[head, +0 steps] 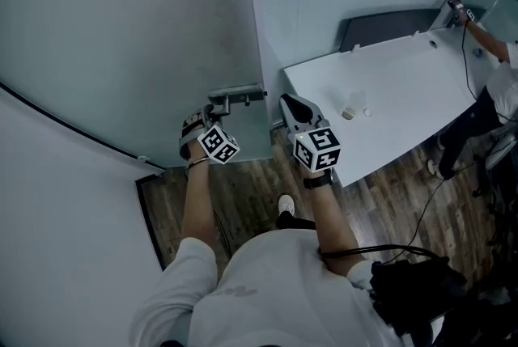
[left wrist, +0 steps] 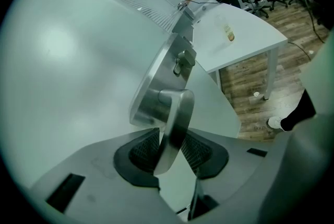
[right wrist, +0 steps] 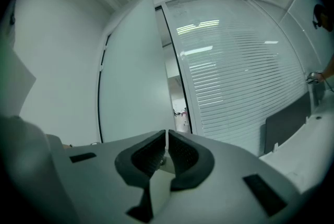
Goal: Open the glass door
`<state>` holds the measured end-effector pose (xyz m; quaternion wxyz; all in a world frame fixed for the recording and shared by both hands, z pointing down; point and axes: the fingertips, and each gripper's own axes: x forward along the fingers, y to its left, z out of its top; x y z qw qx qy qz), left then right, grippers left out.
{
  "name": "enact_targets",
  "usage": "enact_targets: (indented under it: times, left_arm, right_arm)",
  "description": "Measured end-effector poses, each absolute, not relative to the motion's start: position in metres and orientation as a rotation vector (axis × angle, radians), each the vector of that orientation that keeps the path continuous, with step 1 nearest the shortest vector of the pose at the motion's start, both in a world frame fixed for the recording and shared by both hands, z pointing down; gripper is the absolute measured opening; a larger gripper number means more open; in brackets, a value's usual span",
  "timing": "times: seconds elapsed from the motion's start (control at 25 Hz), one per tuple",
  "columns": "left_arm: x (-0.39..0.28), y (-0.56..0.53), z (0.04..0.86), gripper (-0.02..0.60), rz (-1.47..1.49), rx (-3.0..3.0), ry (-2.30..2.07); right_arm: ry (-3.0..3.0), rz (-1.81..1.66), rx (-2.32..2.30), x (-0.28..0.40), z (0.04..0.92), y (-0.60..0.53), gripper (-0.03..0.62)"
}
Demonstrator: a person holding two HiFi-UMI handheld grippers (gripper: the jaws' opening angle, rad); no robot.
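**Lever handle pinched by left gripper, glass door ajar**

The glass door [head: 121, 38] is seen straight ahead of the person, at the left of the head view. In the right gripper view a narrow gap shows between its free edge and the frame, so it is judged partly open.

The lever handle [left wrist: 175, 124] is pinched by the left gripper [left wrist: 169, 147], one ribbed pad on each flat side near the lever's free end. The right gripper [right wrist: 166, 152] is held level beside the door edge, jaws pressed together with nothing between them.

Handling: the door is judged heavy and rigid, a full-height frosted pane that swings on hinges and does not flex. The smooth pane offers nothing to grip, so the handle is taken as the only hold. The handle is brushed metal, flat and bar-shaped, bent out from a round stem on a long steel plate. It is hard and likely slippery against the pads, so a hold nearer the stem is judged less likely to slide off. A small lock knob [left wrist: 180, 63] is mounted further along the plate.

Surroundings: a glass partition with horizontal blinds [right wrist: 240, 82] is set beside the frame, with a white table [head: 405, 95] near it. The wood-plank floor [head: 243, 192] is dark and matte.
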<state>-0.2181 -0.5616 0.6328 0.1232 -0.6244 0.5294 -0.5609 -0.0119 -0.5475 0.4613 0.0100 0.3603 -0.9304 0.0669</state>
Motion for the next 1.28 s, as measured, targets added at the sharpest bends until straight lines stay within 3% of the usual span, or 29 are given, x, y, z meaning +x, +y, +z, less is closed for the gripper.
enact_targets:
  times: [0.52,0.88,1.28]
  left_arm:
    - [-0.197,-0.482,0.629,0.123,-1.634,-1.834,1.545]
    - [-0.199,-0.418,0.638,0.124,-1.751,-1.768,1.623]
    - [-0.208,-0.351,0.646,0.140,-1.871,-1.604,1.745]
  right_arm:
    - [-2.938,0.099,0.966,-0.005,0.451,-0.430,0.009]
    - [-3.033,0.025,0.720,-0.005,0.425,-0.427,0.110]
    - [-3.126,-0.092,0.144,-0.022,0.407,-0.371,0.121]
